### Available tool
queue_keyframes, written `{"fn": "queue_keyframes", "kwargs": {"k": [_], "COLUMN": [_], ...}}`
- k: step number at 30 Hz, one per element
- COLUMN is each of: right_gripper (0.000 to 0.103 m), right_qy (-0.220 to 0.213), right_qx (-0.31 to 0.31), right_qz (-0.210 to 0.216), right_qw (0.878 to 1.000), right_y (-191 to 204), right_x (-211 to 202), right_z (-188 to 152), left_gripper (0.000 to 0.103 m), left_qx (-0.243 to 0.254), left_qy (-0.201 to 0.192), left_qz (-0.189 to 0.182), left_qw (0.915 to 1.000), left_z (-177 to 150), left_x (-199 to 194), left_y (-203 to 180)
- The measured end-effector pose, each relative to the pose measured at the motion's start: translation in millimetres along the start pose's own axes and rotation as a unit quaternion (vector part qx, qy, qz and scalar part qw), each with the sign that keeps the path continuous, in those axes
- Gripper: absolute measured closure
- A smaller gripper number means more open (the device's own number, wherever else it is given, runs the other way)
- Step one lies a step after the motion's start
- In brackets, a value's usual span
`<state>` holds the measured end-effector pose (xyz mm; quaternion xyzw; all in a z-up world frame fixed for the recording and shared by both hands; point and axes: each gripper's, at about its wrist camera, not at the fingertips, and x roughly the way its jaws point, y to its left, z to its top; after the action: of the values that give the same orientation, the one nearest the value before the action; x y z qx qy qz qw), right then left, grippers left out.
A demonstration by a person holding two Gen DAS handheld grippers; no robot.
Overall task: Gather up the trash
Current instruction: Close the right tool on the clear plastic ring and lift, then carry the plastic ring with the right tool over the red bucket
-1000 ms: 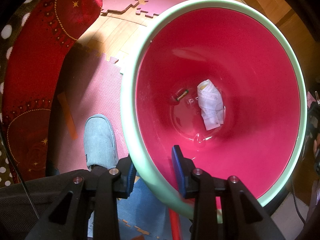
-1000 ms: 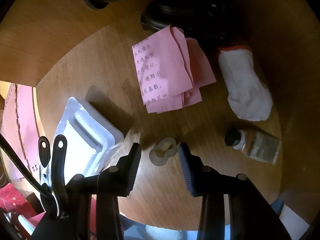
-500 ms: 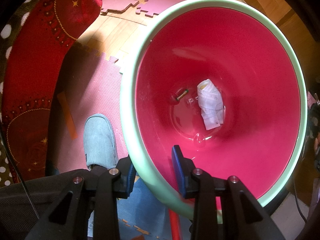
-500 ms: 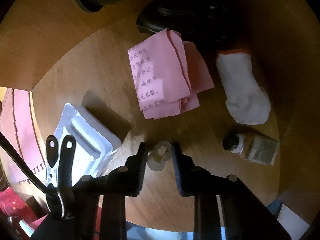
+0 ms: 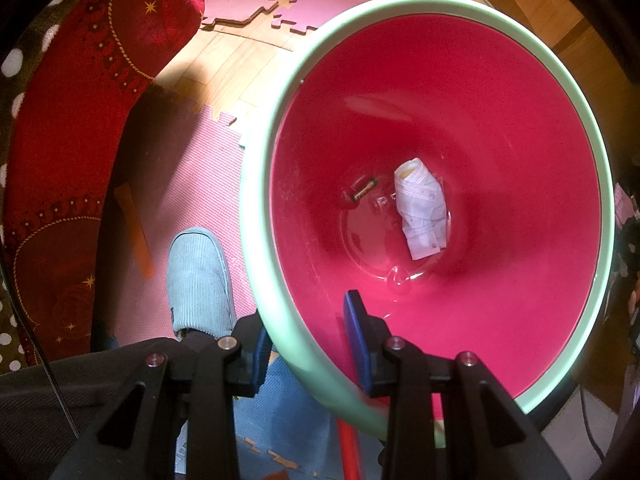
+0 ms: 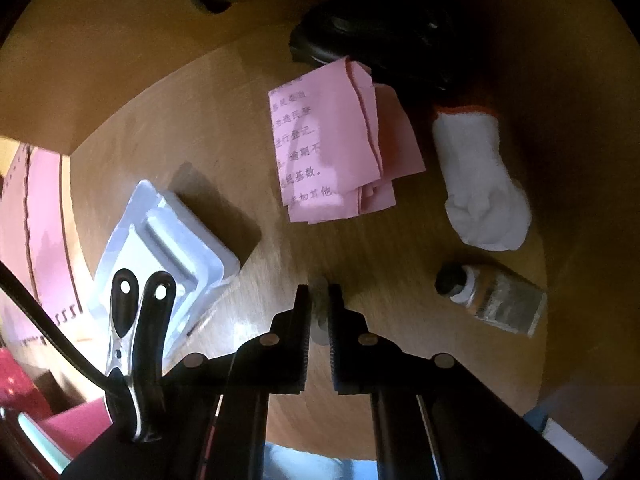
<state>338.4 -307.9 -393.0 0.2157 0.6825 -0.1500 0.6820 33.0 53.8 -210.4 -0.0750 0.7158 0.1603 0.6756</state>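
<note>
In the left wrist view a bin with a pale green rim (image 5: 256,200) and pink inside holds a crumpled white paper (image 5: 420,212) and a small battery (image 5: 364,190). My left gripper (image 5: 306,320) is shut on the near rim, one finger outside and one inside. In the right wrist view my right gripper (image 6: 319,293) points down at a round wooden table (image 6: 200,120). Its jaws are closing, and a small translucent plastic piece (image 6: 319,330) is pinched between the pads.
On the table lie folded pink paper (image 6: 332,148), a white glove (image 6: 480,184), a small bottle (image 6: 488,296), a white plastic tray (image 6: 168,240) and a dark object (image 6: 380,48). Beside the bin are a person's grey slipper (image 5: 200,280), pink foam mats (image 5: 192,184) and a red cushion (image 5: 60,120).
The right gripper's jaws have closed from wide apart onto the small plastic piece, which now stands on edge between them. The left gripper and the bin have not moved.
</note>
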Motion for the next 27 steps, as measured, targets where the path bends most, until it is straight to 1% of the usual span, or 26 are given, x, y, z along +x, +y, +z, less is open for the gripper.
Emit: {"fn": "queue_keyframes", "kwargs": {"k": [11, 16, 23, 27], "right_gripper": [0.094, 0.094, 0.094, 0.094], "right_qy": [-0.005, -0.007, -0.011, -0.016], "right_qx": [-0.074, -0.111, -0.169, -0.21], "right_qz": [-0.02, -0.018, -0.013, -0.013], "right_qw": [0.997, 0.994, 0.986, 0.977], "right_y": [14, 27, 48, 68], "right_x": [-16, -24, -39, -48], "right_z": [-22, -31, -66, -70], "left_gripper": [0.069, 0.069, 0.069, 0.069], "left_qx": [-0.001, -0.001, -0.001, -0.001], "left_qy": [0.0, 0.001, 0.001, 0.001], "left_qz": [-0.001, -0.001, -0.001, -0.001], "left_qw": [1.0, 1.0, 1.0, 1.0], "left_z": [-1, -1, -1, -2], "left_x": [1, 1, 1, 1], "left_y": [0, 0, -1, -2]}}
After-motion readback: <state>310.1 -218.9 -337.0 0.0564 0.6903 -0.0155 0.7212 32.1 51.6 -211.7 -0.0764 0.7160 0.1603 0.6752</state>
